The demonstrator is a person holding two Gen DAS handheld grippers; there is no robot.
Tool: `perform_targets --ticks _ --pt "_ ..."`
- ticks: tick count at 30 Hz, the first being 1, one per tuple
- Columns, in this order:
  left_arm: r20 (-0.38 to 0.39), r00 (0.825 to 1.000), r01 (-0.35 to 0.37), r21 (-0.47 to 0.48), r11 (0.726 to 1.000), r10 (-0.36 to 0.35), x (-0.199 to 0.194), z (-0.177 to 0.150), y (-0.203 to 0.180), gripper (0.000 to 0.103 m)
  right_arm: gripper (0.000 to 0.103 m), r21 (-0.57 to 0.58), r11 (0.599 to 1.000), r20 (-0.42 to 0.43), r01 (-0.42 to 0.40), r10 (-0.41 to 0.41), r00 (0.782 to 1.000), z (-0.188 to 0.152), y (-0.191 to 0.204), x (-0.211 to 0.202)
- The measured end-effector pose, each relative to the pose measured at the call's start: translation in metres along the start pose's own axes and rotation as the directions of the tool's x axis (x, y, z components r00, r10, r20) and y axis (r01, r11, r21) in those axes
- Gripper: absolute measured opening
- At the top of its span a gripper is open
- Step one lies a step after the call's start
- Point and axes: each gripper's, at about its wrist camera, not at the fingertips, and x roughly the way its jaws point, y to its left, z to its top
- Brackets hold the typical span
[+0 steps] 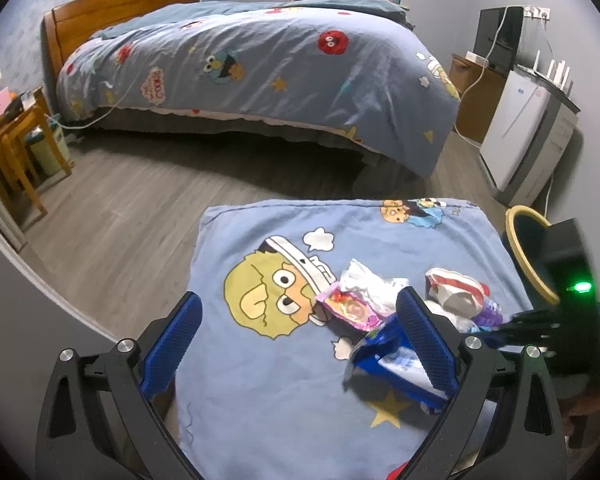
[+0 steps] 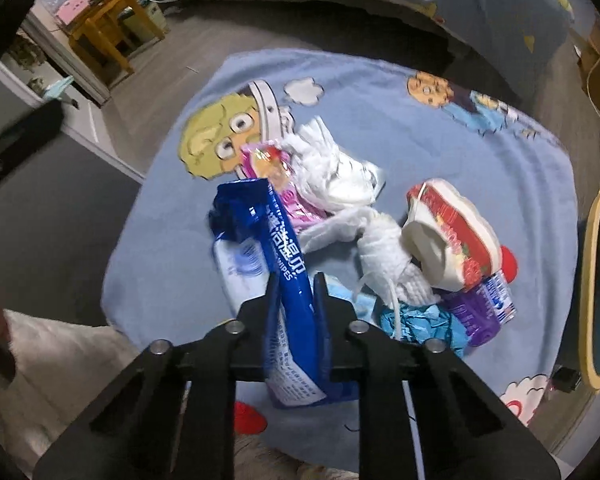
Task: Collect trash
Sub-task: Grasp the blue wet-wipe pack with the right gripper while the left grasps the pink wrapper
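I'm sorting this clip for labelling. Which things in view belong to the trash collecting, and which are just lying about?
Part of the job:
- blue wipes packet, clamped in the right hand-held gripper
- pink wrapper
- white tissues
- red noodle cup
- purple bottle
- yellow-rimmed bin

Just lying about:
- bed
- wooden side table
- white appliance

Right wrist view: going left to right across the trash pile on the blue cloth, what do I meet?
Blue wipes packet, clamped in the right tongs → white crumpled tissue → red-and-white instant noodle cup → yellow-rimmed bin at the far right edge.
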Motion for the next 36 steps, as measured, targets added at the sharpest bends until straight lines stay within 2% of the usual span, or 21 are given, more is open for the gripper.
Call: perform_targets --ticks 6,9,13,18,22,24,26,28,30,32,33,35,36 --pt "0.02 1.0 -0.009 -0.024 1.0 0.01 0.002 0.009 0.0 0.096 0.014 0.04 0.999 0.08 -0.022 0.019 0.997 0.009 -0.019 -0.041" --pt "0.008 0.999 -0.035 -0.009 0.999 0.035 0.012 0.011 -0.006 0.096 0.013 0.079 0.997 0.125 0.008 -0.018 0.992 0.016 -0.038 -0.059" --pt "-0.033 0.998 -0.05 0.018 0.999 0.05 0.036 0.008 -0.016 0.096 0.013 0.136 0.989 0.184 0.065 -0.09 0.979 0.026 -0.07 -0.076" --pt "-0.103 0.994 -0.034 0.051 0.998 0.039 0.069 -0.007 -0.034 0.096 0.013 0.175 0.978 0.197 0.109 -0.144 0.97 0.032 -0.1 -0.08" --pt "-0.182 0.983 0.022 0.008 1.0 -0.02 0.096 -0.024 -0.045 0.093 0.013 0.201 0.97 0.2 0.139 -0.179 0.963 0.033 -0.12 -0.08" --pt "-0.222 0.973 0.063 -0.019 0.998 -0.066 0.107 -0.033 -0.051 0.087 0.013 0.212 0.968 0.201 0.134 -0.177 0.963 0.033 -0.127 -0.079" --pt "-0.247 0.964 0.093 -0.03 0.995 -0.098 0.113 -0.038 -0.055 0.072 0.013 0.219 0.967 0.201 0.127 -0.172 0.964 0.031 -0.132 -0.079" --pt "-0.279 0.95 0.136 -0.034 0.99 -0.14 0.12 -0.043 -0.062 0.067 0.013 0.224 0.967 0.204 0.118 -0.165 0.965 0.031 -0.133 -0.08" --pt "-0.31 0.935 0.172 -0.032 0.985 -0.174 0.127 -0.047 -0.069 0.056 0.013 0.225 0.968 0.21 0.114 -0.162 0.964 0.032 -0.133 -0.082" --pt "-0.329 0.923 0.197 -0.034 0.98 -0.197 0.132 -0.05 -0.074 0.027 0.013 0.221 0.969 0.217 0.111 -0.16 0.963 0.032 -0.134 -0.083" --pt "-0.334 0.921 0.202 -0.033 0.979 -0.201 0.133 -0.051 -0.074 0.025 0.013 0.219 0.969 0.218 0.11 -0.158 0.963 0.032 -0.135 -0.083" --pt "-0.327 0.927 0.193 -0.011 0.981 -0.186 0.131 -0.05 -0.075 0.017 0.013 0.216 0.971 0.22 0.105 -0.153 0.963 0.031 -0.134 -0.085" --pt "-0.318 0.932 0.181 0.0 0.983 -0.172 0.129 -0.048 -0.073 0.017 0.013 0.213 0.971 0.221 0.106 -0.153 0.963 0.031 -0.134 -0.085"
